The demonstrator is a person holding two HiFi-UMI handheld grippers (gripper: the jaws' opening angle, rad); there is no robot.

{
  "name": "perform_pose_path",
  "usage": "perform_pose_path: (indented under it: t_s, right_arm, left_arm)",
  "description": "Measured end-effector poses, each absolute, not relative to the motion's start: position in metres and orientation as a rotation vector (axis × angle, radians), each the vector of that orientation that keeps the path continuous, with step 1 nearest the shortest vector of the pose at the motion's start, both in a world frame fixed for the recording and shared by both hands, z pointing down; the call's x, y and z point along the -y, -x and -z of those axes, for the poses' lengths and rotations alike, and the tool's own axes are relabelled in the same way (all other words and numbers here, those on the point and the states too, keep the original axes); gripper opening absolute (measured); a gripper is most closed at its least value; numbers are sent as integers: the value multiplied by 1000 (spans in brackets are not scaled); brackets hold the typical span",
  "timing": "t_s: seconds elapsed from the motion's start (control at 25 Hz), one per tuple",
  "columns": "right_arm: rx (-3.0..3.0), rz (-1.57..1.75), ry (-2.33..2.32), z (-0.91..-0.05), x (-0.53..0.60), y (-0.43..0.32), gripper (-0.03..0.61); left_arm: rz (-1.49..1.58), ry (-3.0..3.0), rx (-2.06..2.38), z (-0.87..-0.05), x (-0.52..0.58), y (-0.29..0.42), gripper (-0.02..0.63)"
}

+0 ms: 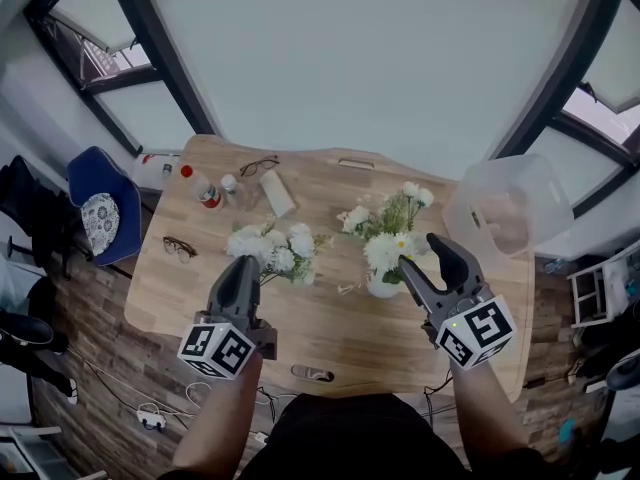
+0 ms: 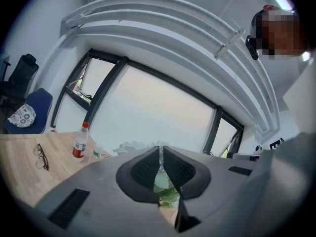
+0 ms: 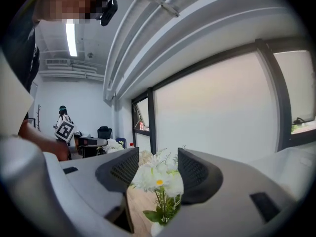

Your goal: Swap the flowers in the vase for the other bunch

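A bunch of white flowers (image 1: 385, 230) stands in a small white vase (image 1: 381, 288) on the wooden table (image 1: 330, 333). My right gripper (image 1: 420, 251) is open just right of it, on the near side. In the right gripper view the blossoms (image 3: 158, 179) sit between the spread jaws of the right gripper (image 3: 158, 157), and the pads do not touch them. A second white bunch (image 1: 278, 250) lies on the table to the left. My left gripper (image 1: 243, 261) points at it, its jaws shut. In the left gripper view, green leaves (image 2: 165, 191) show behind the narrow gap of the left gripper (image 2: 161, 154).
At the table's far left are a red-labelled bottle (image 1: 205, 190), a smaller bottle (image 1: 232, 185), a white block (image 1: 277, 194) and two pairs of glasses (image 1: 258, 165) (image 1: 178, 249). A clear plastic bin (image 1: 508, 206) stands at the right edge. A blue chair (image 1: 105, 213) is left of the table.
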State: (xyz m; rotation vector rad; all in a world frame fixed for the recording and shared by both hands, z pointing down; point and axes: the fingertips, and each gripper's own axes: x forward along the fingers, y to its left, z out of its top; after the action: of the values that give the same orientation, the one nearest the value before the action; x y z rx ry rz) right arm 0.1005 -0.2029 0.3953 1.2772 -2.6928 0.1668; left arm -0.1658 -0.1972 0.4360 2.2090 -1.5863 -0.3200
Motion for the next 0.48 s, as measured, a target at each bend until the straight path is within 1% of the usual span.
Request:
perform_pose_path:
  t_s: [0.04,0.16,0.28,0.48]
  right_arm:
    - [2691,-172,-1265,-398,205,-97,263]
    - [2681,-182,-1232,-404,208,-88,293]
    - [2623,-201,-1197,-417,210,-80,308]
    - [2504,-236,-1165,-442,210,-79,310]
  left_arm:
    - [319,-2208,1585,-437,198,167,28]
    - [317,-2198,1580,-440,200,171,28]
    - [318,-2190,1577,-444,201,174,28]
    - [323,-2167,1599,-446,199,183,28]
